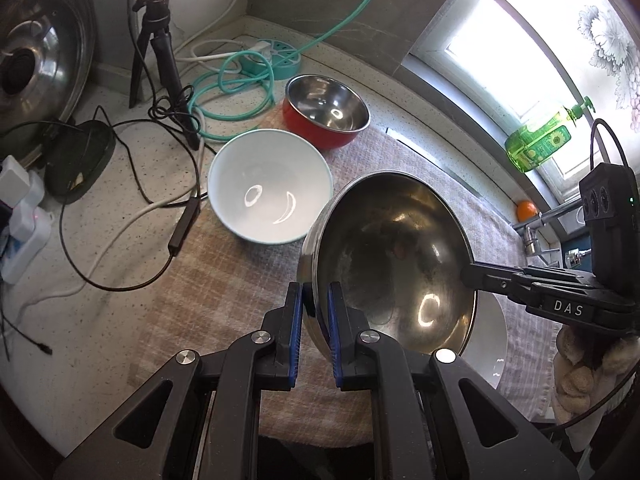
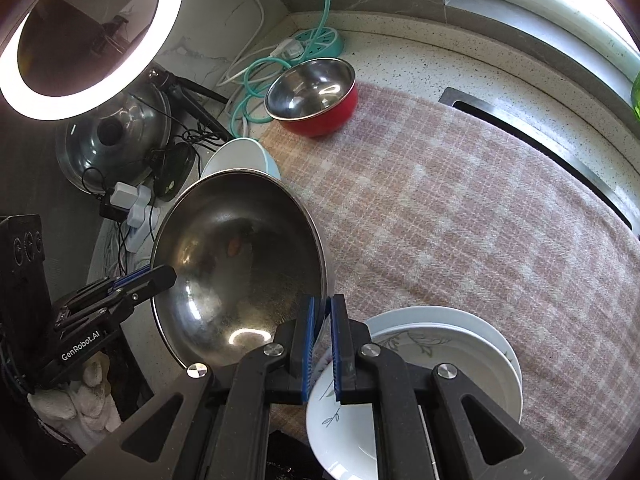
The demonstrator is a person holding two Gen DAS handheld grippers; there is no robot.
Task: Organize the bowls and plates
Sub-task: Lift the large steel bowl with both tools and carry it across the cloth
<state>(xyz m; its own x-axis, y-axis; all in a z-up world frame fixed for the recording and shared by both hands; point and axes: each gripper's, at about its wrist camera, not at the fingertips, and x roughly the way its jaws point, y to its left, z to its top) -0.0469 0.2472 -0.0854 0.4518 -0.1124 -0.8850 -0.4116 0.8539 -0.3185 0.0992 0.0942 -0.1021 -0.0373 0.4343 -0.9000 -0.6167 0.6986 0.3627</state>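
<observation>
A large steel bowl (image 1: 392, 256) (image 2: 240, 264) hangs tilted above the checked cloth, held by its rim on two sides. My left gripper (image 1: 315, 300) (image 2: 168, 272) is shut on its left rim. My right gripper (image 1: 466, 276) (image 2: 322, 312) is shut on the opposite rim. A white bowl (image 1: 270, 186) (image 2: 244, 158) sits on the cloth just beyond the steel one. Farther back stands a red bowl (image 1: 326, 110) (image 2: 312, 96) with a steel inside. A stack of white plates (image 2: 440, 344) (image 1: 490, 344) with a leaf pattern lies under my right gripper, partly hidden.
A pink checked cloth (image 2: 460, 208) covers the counter. Behind it lie a teal power strip (image 1: 280, 56), hoses and cables, a tripod (image 1: 160, 52), a ring light (image 2: 92, 36) and a pot lid (image 1: 36, 64). A green soap bottle (image 1: 540, 140) stands by the window.
</observation>
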